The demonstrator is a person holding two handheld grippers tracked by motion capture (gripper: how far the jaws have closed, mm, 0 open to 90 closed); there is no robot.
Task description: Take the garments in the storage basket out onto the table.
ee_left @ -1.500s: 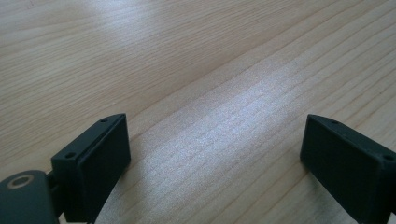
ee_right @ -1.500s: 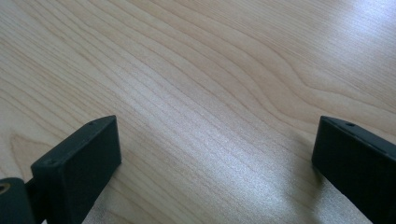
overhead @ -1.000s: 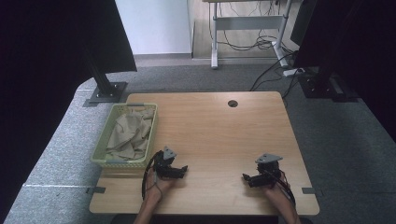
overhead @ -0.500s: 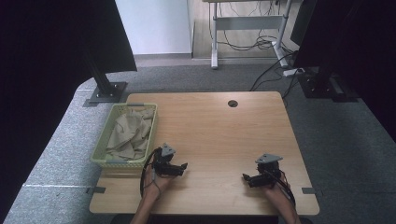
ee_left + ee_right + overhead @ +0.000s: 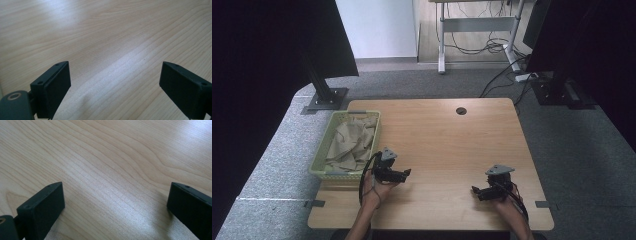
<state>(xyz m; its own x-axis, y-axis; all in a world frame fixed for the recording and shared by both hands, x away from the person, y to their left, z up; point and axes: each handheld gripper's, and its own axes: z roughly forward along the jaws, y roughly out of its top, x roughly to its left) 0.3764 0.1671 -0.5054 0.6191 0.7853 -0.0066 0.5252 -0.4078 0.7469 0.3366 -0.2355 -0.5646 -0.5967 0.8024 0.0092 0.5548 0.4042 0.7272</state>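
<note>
Evidently at the outset; left gripper (image 5: 406,173) and right gripper (image 5: 475,190) both spread wide over bare table (image 5: 447,145), pinching nothing; beige cloth (image 5: 352,145) heaped in green basket (image 5: 323,159) beside left gripper; next, likely reaching leftward to pinch a fold.

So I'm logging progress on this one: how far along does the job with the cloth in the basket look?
Nothing looks done yet: the beige cloth lies bunched in the green basket, and the table in front is bare. Nothing is in hand; the left gripper, beside the basket, and the right gripper are both open and empty. Taking out and handling the cloth is left.
</note>
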